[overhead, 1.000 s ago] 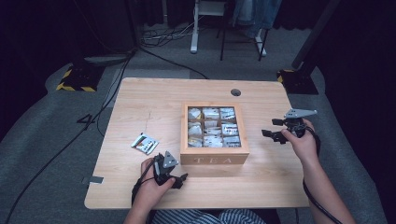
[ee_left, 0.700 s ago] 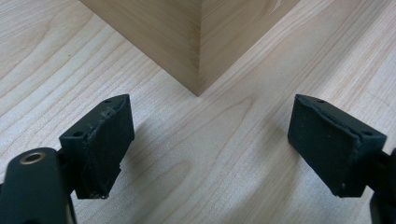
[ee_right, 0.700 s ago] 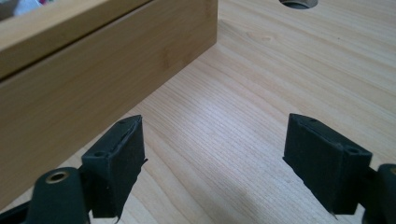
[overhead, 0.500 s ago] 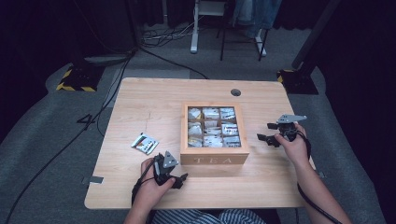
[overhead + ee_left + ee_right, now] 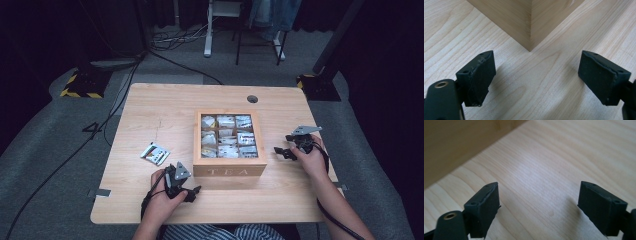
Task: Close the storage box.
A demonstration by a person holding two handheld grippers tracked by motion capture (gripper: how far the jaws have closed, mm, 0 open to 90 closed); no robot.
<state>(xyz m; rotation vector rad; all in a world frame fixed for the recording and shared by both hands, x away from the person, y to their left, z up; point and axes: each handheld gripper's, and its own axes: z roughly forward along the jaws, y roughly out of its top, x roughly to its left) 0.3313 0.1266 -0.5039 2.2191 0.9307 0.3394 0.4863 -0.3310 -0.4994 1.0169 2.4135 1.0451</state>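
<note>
The fingers (image 5: pixel 477 76) of my left gripper (image 5: pixel 541 82) are standing spread wide, nothing between the pads, just bare wood grain under them. In the left gripper view I am looking straight at a lower corner of the tea box (image 5: pixel 530 22), which is sitting a little ahead of the jaws and apart from them. From the high view, my left gripper (image 5: pixel 192 192) is resting low on the table (image 5: pixel 150 107) just off the near left corner of the tea box (image 5: pixel 230 171), pointed toward it, with my left hand (image 5: pixel 162 200) wrapped round its body.

The fingers (image 5: pixel 485 205) of my right gripper (image 5: pixel 540 207) are spread as well, with nothing pinched between them; I am seeing only tabletop in the gap, and the side wall of the tea box (image 5: pixel 456 147) is rising at the upper left of the right gripper view, out of focus, near but not touching. In the high view my right gripper (image 5: pixel 281 151) is sitting just beside the right wall of the box, aimed at it, my right hand (image 5: pixel 310 157) behind it near the table's right edge.

The tea box is standing open in the middle of the table, its compartments filled with tea packets (image 5: pixel 226 135). A single loose sachet (image 5: pixel 155 153) is lying flat on the table to the left of the box, well apart from both grippers
</note>
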